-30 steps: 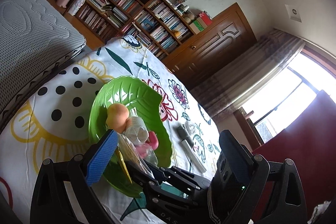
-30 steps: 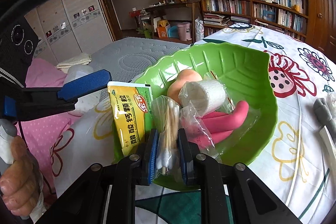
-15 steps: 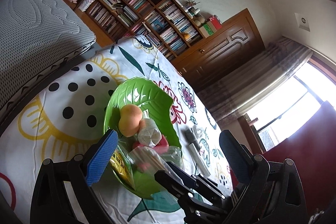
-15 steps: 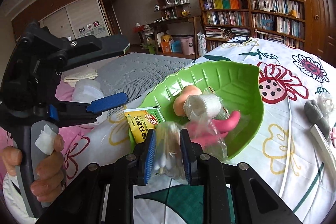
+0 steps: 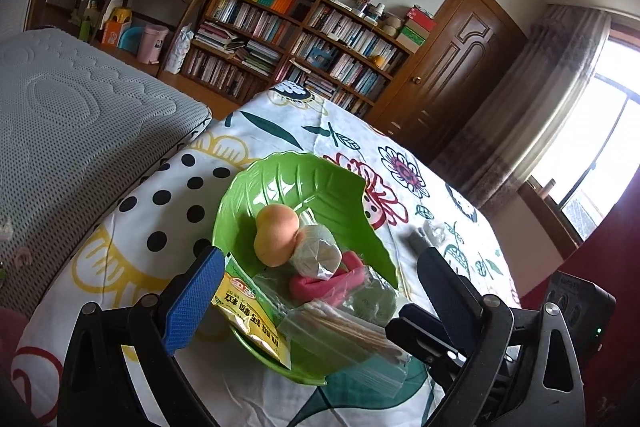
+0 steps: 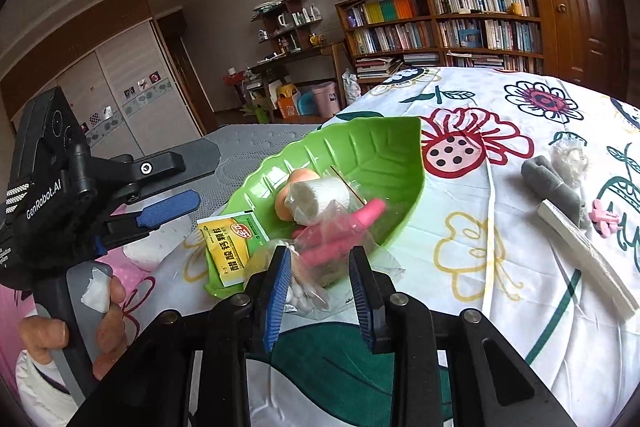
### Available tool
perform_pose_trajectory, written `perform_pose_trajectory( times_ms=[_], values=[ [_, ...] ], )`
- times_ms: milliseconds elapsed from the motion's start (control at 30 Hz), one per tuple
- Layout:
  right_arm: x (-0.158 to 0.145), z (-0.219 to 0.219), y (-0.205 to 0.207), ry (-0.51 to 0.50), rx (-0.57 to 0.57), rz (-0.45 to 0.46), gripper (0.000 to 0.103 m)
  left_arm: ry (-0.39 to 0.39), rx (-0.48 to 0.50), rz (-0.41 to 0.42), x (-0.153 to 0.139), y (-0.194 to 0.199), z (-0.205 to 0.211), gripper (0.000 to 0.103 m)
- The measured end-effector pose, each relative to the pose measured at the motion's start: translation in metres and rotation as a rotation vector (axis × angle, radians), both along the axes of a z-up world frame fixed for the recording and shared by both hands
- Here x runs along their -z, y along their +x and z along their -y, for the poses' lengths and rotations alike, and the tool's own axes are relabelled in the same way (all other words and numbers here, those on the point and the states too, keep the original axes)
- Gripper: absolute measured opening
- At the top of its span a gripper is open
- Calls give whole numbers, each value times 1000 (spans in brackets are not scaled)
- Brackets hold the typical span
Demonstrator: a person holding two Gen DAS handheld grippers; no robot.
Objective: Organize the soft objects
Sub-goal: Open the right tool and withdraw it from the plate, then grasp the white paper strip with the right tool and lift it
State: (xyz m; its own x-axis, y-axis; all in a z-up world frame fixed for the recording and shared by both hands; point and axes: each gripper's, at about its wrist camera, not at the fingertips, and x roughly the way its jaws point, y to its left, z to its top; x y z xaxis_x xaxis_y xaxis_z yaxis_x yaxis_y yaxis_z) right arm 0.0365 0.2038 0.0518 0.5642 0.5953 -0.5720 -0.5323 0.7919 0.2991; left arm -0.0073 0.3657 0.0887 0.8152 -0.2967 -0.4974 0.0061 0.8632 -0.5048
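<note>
A green leaf-shaped plate (image 5: 304, 183) (image 6: 372, 147) on the flowered cloth holds a peach sponge (image 5: 276, 235) (image 6: 298, 177), a wrapped white roll (image 5: 316, 255) (image 6: 316, 195), a pink soft piece (image 5: 332, 283) (image 6: 360, 219) and a yellow sachet (image 5: 248, 315) (image 6: 232, 243). A clear bag of cotton swabs (image 5: 344, 331) (image 6: 304, 287) lies over the plate's near rim. My right gripper (image 6: 320, 287) is open, its blue pads on either side of that bag without pressing it. My left gripper (image 5: 320, 291) hovers open over the plate's near side, holding nothing.
On the cloth right of the plate lie a grey foam piece (image 6: 552, 183), a small clear bag (image 6: 568, 155), a white strip (image 6: 580, 247) and a pink clip (image 6: 604, 221). A grey mattress (image 5: 72, 131) borders the table on the left. A hand (image 6: 60, 331) holds the left gripper's handle.
The right gripper's jaws, shut on the swab bag before, have opened and the bag now rests on the plate's near rim. The left gripper has swung to a more level view.
</note>
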Motion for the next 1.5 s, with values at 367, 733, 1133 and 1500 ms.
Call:
perform_pose_trajectory(
  times_ms=[367,733,1133,1500],
  values=[
    [4,26,0,20,71,-5,39,122,-29,-15,3,2,15,97],
    [-5,56,-6,78,140,45,46,245,13,-39,12,-6,29,97],
    [11,98,-7,76,237,-35,46,567,75,-60,30,-13,82,97],
    [8,122,-15,80,270,-20,46,600,13,-113,38,27,86,97]
  ],
)
